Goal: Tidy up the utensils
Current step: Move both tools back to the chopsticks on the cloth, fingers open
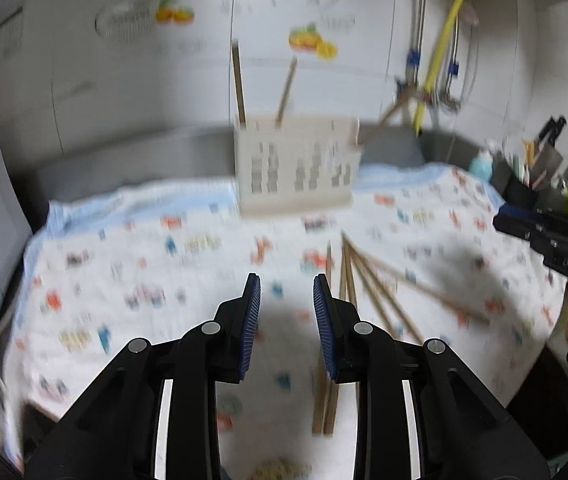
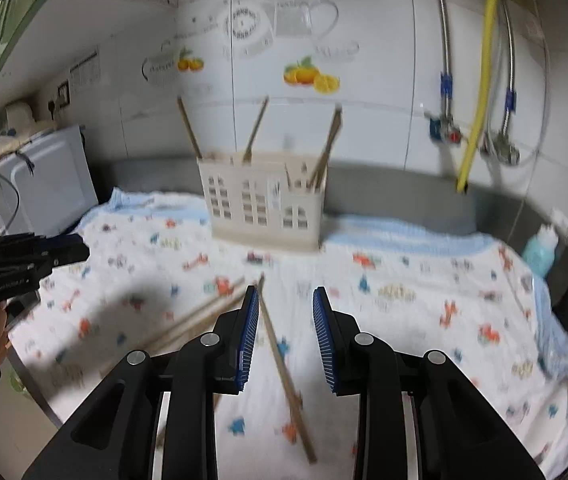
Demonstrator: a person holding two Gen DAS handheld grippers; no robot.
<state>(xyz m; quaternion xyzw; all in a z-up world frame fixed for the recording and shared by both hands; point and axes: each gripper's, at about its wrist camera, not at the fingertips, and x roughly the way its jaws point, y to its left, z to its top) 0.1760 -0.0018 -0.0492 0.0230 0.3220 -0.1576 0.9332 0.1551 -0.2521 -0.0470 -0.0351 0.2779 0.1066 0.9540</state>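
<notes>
Hand-held gripper [image 2: 285, 334] part-open, empty, above patterned cloth [image 2: 423, 320] before white-tiled wall [image 2: 383, 120].

Home kitchen; white wall tiles [image 2: 383, 80] with fruit and teapot decals at upper centre; water hoses [image 2: 443, 60] upper right; chopstick caddy [image 2: 262, 204] mid-frame; microwave [image 2: 44, 184] at left.

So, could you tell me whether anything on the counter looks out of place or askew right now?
Yes: several loose chopsticks lie fanned across the patterned cloth instead of standing in the white holder behind them. A few chopsticks already in the holder lean at different angles. Nothing looks spilled or broken.
</notes>
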